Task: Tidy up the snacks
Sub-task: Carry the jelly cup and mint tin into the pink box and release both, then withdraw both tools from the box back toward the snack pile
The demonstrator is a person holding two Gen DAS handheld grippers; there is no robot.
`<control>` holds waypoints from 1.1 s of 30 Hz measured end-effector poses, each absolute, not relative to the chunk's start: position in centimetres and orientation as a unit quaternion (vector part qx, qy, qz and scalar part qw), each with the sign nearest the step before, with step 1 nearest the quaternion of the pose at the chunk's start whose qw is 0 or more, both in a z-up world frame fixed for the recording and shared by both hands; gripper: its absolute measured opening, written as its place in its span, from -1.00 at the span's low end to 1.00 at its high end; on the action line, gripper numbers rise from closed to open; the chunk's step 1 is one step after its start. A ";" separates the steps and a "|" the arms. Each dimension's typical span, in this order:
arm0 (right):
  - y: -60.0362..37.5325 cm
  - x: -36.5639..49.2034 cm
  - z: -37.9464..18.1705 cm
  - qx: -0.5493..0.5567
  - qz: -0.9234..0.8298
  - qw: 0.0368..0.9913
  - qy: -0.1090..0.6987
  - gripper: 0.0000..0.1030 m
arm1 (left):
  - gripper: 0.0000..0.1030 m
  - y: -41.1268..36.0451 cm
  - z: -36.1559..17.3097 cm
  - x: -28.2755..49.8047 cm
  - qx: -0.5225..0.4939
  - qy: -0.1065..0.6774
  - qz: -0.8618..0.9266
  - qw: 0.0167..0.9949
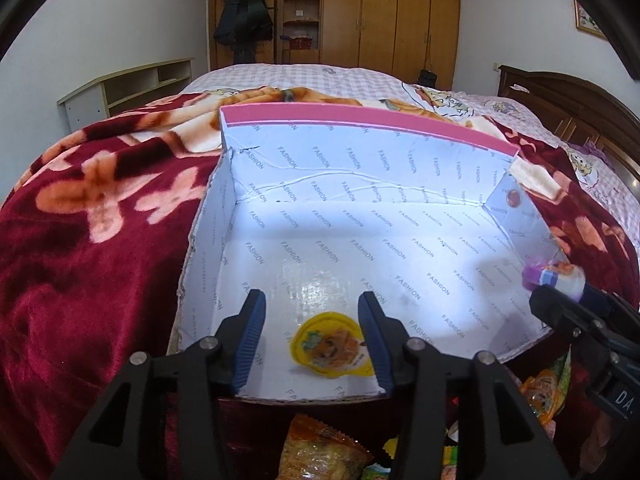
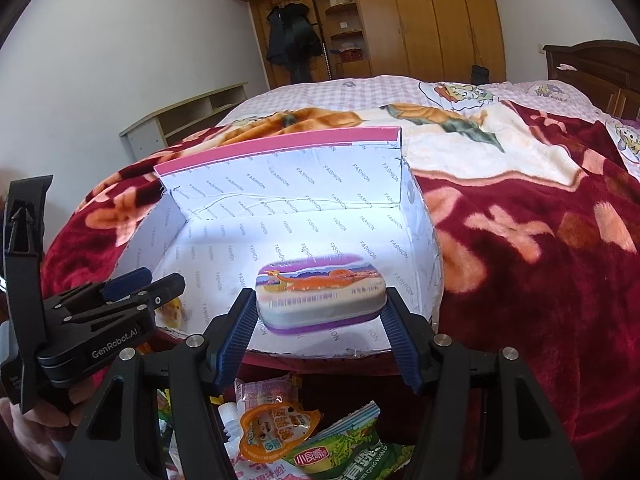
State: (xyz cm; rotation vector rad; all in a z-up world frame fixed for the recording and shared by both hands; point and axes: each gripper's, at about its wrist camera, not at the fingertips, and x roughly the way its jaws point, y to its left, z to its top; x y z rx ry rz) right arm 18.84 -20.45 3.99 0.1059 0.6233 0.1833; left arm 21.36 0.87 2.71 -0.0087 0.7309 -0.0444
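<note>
An open shoe box [image 1: 360, 160], white inside with a pink rim, lies on the bed. My left gripper [image 1: 312, 298] hangs open over its near left corner. A yellow jelly cup [image 1: 330, 350] lies flat on the box floor below its fingers, free of the pads. My right gripper [image 2: 318, 296] is shut on a purple and white snack tub [image 2: 320, 288] with an orange dinosaur lid, held over the near right part of the box [image 2: 280, 184]. In the right wrist view the left gripper [image 2: 152, 280] shows at the left, with the jelly cup [image 2: 172, 310] under it.
A heap of loose snack packets [image 2: 280, 432] lies in front of the box on the red flowered blanket [image 1: 100, 240]. A hand [image 2: 32, 424] holds the left tool. A low shelf [image 1: 132, 84], a wardrobe [image 1: 380, 12] and a dark headboard [image 1: 568, 100] ring the bed.
</note>
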 end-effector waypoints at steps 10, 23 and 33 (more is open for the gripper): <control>-20.7 18.4 4.5 0.059 0.089 0.948 0.300 0.25 | 0.03 0.8 3.6 20.8 0.002 0.350 -0.019 0.937; -20.5 15.6 6.5 0.063 0.102 0.953 0.278 0.25 | 0.03 1.3 5.9 18.1 0.003 0.336 -0.023 0.942; -20.4 12.8 6.5 0.074 0.112 0.952 0.275 0.25 | 0.04 1.9 5.7 14.6 0.011 0.339 -0.024 0.940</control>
